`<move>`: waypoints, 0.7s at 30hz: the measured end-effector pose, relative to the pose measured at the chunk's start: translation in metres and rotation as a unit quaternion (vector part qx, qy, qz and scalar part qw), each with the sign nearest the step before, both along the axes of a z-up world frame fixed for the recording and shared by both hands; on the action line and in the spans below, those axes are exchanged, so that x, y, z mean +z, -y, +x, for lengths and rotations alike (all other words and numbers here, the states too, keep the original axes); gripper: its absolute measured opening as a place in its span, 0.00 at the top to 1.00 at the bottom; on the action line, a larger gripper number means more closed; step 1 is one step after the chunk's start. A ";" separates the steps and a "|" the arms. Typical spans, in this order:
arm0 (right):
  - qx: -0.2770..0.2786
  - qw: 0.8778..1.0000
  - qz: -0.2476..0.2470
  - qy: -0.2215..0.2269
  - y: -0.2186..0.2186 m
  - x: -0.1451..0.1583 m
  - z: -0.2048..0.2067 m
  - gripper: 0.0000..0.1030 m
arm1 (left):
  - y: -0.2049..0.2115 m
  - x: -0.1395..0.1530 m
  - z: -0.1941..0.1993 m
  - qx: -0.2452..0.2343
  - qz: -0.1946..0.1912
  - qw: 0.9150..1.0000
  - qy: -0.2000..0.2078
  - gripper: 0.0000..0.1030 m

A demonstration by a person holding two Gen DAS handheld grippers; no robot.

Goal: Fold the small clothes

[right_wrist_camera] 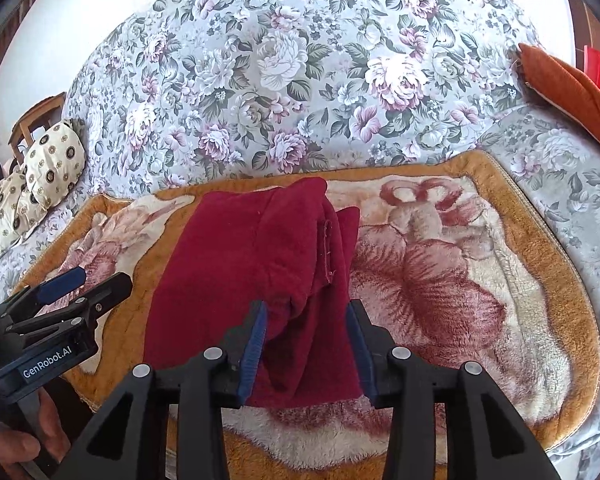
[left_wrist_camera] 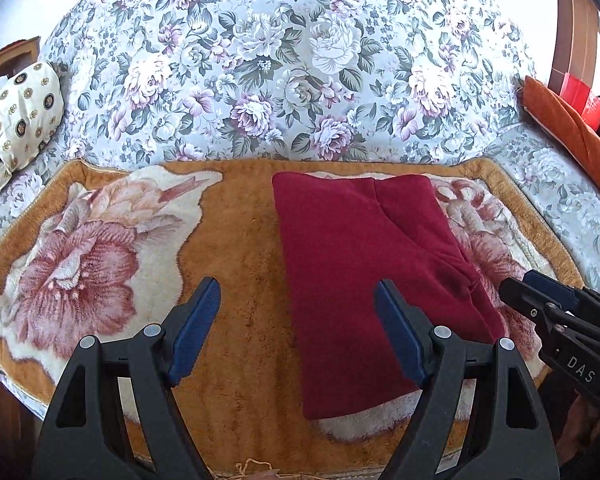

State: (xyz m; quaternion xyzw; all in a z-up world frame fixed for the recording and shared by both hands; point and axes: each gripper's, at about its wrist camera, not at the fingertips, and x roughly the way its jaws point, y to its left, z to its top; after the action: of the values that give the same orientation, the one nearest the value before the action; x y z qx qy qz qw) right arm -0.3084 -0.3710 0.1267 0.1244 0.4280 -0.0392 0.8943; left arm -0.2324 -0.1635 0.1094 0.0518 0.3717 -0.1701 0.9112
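On the orange rose-patterned blanket [left_wrist_camera: 236, 240] over the floral bed, folded dark red garment [left_wrist_camera: 352, 264] lying flat, left gripper [left_wrist_camera: 296, 300] jaws wide and empty above its left edge, from the right wrist, right gripper [right_wrist_camera: 306, 320] jaws parted astride the garment's [right_wrist_camera: 260, 264] near fold, pads not pressing

A folded garment [left_wrist_camera: 352, 264] lies on a plush mat [left_wrist_camera: 236, 240] spread across a sofa seat [right_wrist_camera: 560, 168], the sofa backrest [left_wrist_camera: 284, 60] rising behind it. Patterned cushions [left_wrist_camera: 20, 116] sit at the seat's left end, another cushion [right_wrist_camera: 572, 88] at its right. The left tool [left_wrist_camera: 296, 320] hangs over the garment's left edge, the right tool [right_wrist_camera: 308, 340] straddles its near right portion
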 end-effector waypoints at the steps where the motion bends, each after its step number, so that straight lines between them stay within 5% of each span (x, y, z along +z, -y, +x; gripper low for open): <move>1: -0.001 1.000 0.000 0.001 0.000 0.001 0.000 0.61 | 0.000 0.000 0.000 0.000 0.001 1.000 0.000 0.23; 21: -0.001 1.000 -0.006 0.005 -0.004 0.002 0.006 0.60 | 0.000 0.000 -0.003 0.004 0.011 1.000 0.007 0.23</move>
State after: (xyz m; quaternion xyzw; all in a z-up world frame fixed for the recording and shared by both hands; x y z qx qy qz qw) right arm -0.3023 -0.3675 0.1284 0.1197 0.4234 -0.0415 0.8970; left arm -0.2358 -0.1636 0.1096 0.0619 0.3677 -0.1622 0.9136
